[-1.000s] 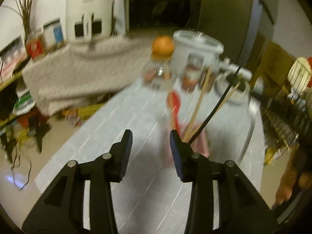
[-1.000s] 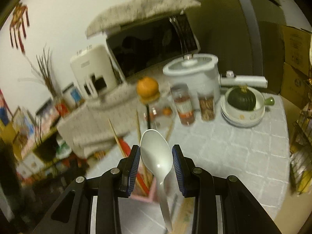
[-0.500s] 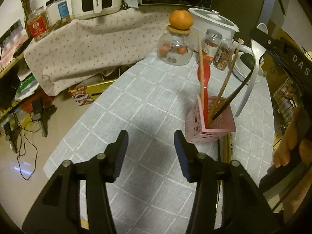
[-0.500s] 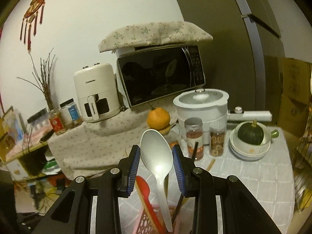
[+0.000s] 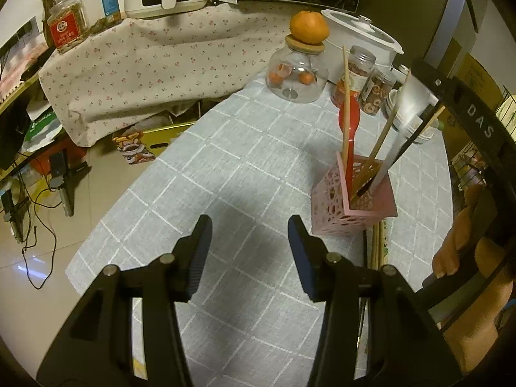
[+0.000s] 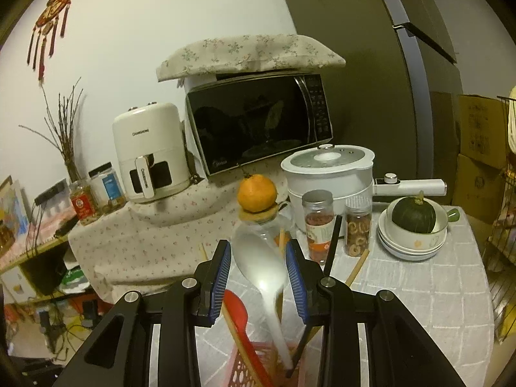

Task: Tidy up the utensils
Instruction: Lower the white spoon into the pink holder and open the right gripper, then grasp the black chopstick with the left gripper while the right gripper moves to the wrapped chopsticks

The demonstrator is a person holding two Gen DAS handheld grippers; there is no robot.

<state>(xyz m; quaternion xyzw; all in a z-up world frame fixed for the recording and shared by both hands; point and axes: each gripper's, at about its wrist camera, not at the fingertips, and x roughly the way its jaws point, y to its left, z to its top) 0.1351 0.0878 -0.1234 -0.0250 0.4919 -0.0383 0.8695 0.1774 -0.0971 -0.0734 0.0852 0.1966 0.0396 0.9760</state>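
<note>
— Right gripper?
— Parted around white spoon; bowl blurred, pad contact impossible to tell. Handle down inside pink holder, on checked tablecloth.
— Left gripper?
— Jaws parted wide, empty — hovering just beside holder.

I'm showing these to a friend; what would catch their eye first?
Probably the white spoon between the right claw's fingers, its handle dipping into the pink holder among chopsticks and a red spoon. Behind, an orange perches atop a glass jar.
</note>
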